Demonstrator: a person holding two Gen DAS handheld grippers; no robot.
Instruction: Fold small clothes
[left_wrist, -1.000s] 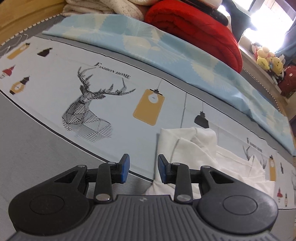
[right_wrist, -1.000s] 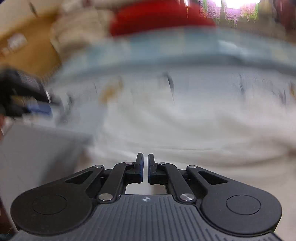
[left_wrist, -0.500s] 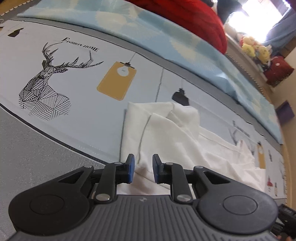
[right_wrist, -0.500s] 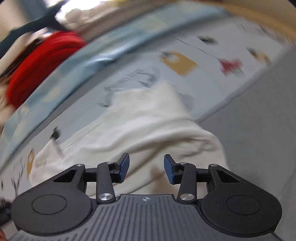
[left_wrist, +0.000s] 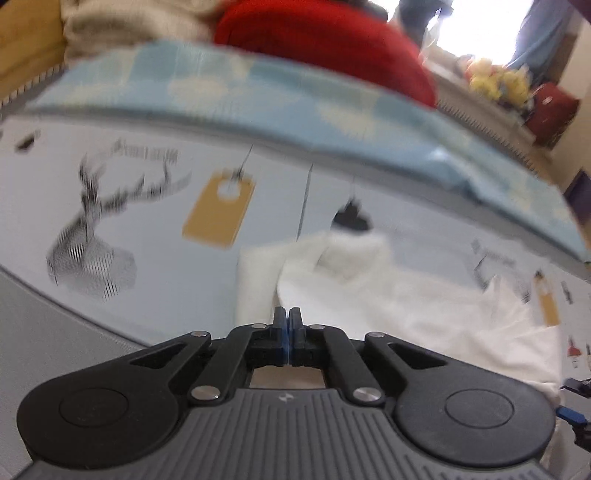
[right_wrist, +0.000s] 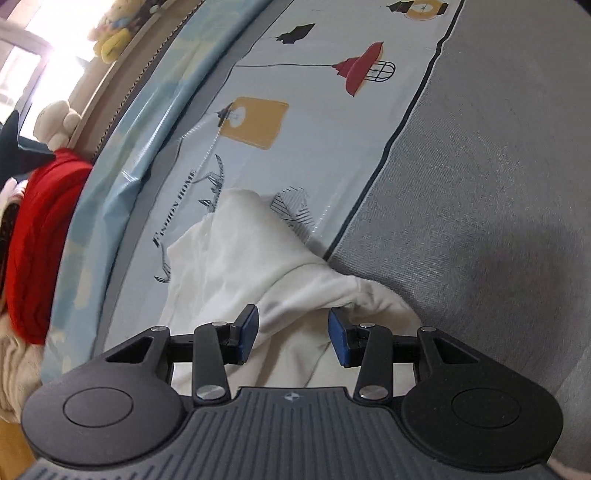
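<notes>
A small white garment (left_wrist: 406, 295) lies crumpled on the printed bedsheet (left_wrist: 147, 229). My left gripper (left_wrist: 288, 321) has its jaws pressed together at the garment's near left edge; the view is blurred and I cannot see cloth between the pads. In the right wrist view the same white garment (right_wrist: 240, 258) lies bunched on the sheet's border. My right gripper (right_wrist: 293, 328) is open, its blue pads (right_wrist: 249, 328) on either side of a raised fold of the cloth.
A light blue quilt (left_wrist: 295, 107) runs along the back of the bed, with a red blanket (left_wrist: 325, 40) and a cream one (left_wrist: 122, 22) behind it. Plush toys (left_wrist: 495, 81) sit by the window. Grey sheet (right_wrist: 480, 184) lies to the right.
My left gripper has closed from open at the garment's left edge. My right gripper opened, swung round and now straddles a fold of the garment.
</notes>
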